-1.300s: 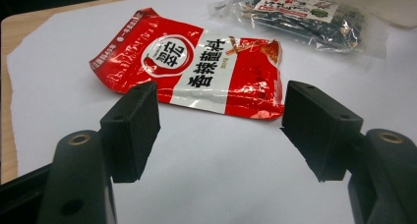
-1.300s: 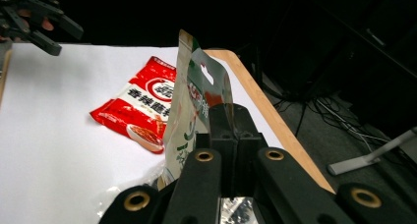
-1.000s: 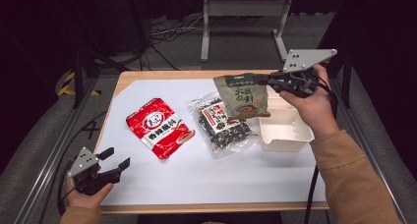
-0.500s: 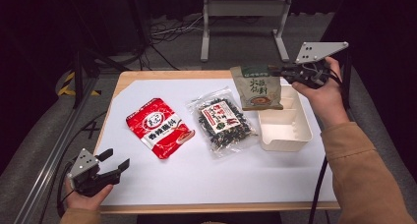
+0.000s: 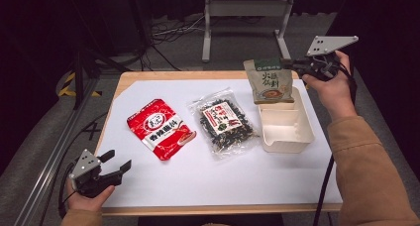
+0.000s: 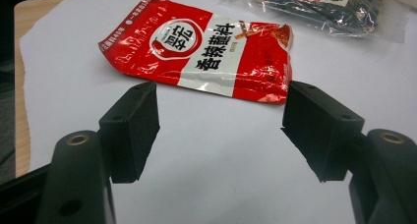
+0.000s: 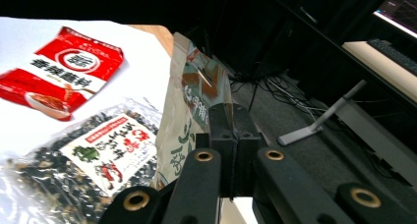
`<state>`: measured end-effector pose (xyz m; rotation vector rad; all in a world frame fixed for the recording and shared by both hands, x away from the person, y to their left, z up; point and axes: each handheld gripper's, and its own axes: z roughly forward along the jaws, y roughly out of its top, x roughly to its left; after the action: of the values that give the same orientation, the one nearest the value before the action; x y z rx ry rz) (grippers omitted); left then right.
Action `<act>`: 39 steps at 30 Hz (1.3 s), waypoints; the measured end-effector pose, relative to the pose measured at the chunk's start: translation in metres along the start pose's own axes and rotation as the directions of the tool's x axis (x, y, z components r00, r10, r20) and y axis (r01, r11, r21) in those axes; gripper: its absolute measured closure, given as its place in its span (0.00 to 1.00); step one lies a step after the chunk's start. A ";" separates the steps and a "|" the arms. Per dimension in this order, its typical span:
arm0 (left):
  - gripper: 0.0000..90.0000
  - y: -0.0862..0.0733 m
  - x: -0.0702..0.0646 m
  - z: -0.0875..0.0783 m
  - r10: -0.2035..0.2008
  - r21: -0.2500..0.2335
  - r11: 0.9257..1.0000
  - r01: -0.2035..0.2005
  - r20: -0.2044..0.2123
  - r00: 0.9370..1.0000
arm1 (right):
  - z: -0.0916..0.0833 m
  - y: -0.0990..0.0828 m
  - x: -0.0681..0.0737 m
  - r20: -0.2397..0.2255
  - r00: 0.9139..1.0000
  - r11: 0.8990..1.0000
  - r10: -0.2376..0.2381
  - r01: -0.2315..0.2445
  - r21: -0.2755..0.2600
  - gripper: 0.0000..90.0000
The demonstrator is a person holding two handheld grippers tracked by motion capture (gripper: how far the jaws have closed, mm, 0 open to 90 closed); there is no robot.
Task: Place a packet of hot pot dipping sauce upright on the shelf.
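The green pouch (image 5: 269, 81) hangs above the far end of the white tray (image 5: 287, 128), pinched at its top edge by the fully closed right gripper (image 5: 297, 65). The left gripper (image 5: 119, 161) rests at the near left corner, jaws wide apart, empty.

Left gripper (image 6: 221, 130): black, blocky pads, brass-ringed screw holes.
Right gripper (image 5: 292, 63): black, grey three-cornered plate, trailing black cable.
Sleeve (image 5: 369, 171): tan.
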<state>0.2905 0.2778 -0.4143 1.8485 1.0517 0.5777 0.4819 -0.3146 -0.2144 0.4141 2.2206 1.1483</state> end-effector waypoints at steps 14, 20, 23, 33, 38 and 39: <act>0.34 -0.005 0.000 -0.006 -0.013 -0.001 1.000 0.013 -0.020 1.000 | 0.008 -0.024 -0.028 0.028 0.999 0.999 0.031 -0.031 0.009 1.00; 0.34 -0.006 0.000 -0.007 -0.012 0.010 1.000 0.012 -0.023 1.000 | 0.013 -0.033 -0.038 0.042 0.998 0.998 0.056 -0.056 0.014 1.00; 0.34 -0.008 0.000 -0.007 -0.017 0.009 1.000 0.017 -0.027 0.999 | 0.015 -0.037 -0.043 0.056 0.997 0.998 0.057 -0.058 0.018 1.00; 0.34 -0.008 0.000 -0.005 -0.016 0.021 1.000 0.017 -0.028 0.999 | 0.028 -0.056 -0.051 0.072 0.994 0.995 0.082 -0.086 0.057 1.00; 0.34 -0.008 0.000 -0.004 -0.010 0.023 1.000 0.011 -0.026 1.000 | 0.031 -0.063 -0.049 0.061 0.993 0.993 0.103 -0.106 0.046 1.00; 0.34 -0.008 0.000 -0.004 -0.009 0.022 1.000 0.010 -0.026 1.000 | 0.033 -0.065 -0.048 0.057 0.992 0.993 0.109 -0.111 0.045 1.00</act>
<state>0.2843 0.2811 -0.4192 1.8589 1.0874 0.5874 0.5392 -0.3566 -0.2649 0.5876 2.2050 1.1284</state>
